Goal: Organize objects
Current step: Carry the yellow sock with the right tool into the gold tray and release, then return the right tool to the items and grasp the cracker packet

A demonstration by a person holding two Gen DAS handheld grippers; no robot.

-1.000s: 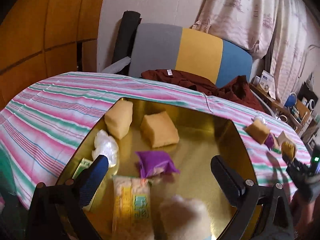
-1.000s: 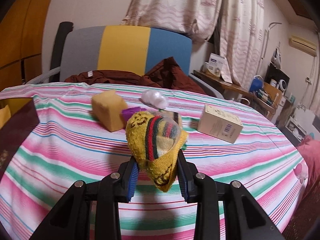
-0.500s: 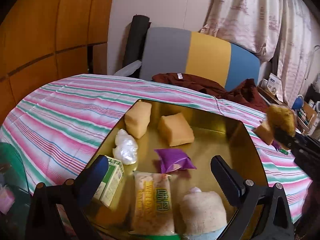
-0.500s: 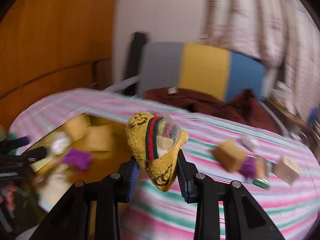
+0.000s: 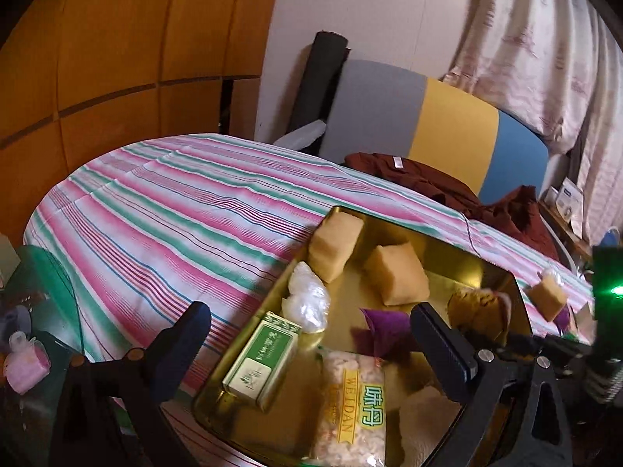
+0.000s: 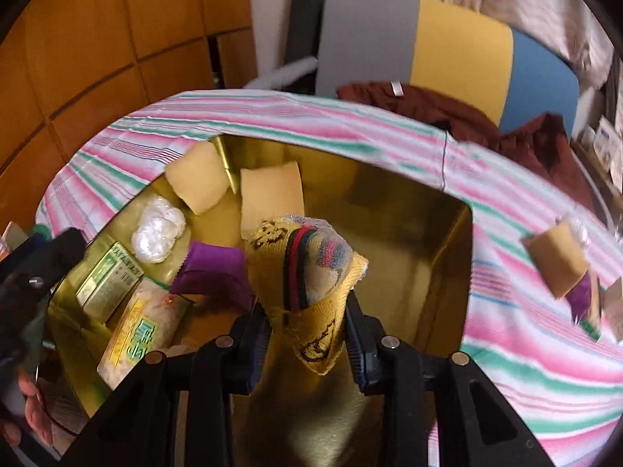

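A second ago the right gripper (image 6: 305, 334) held the yellow sock (image 6: 311, 272) over the striped cloth (image 6: 525, 350), far from the gold tray (image 6: 444, 233); now the sock hangs over the open right part of the tray, so I judge the carry is finished and only the drop remains. The jaws of the right gripper are just beginning to open, but the sock is between them and the pads seem to press it. The left gripper (image 5: 311, 346) is wide open and empty, above the near side of the tray, over the green box (image 5: 261, 358) and the snack bag (image 5: 350, 408).
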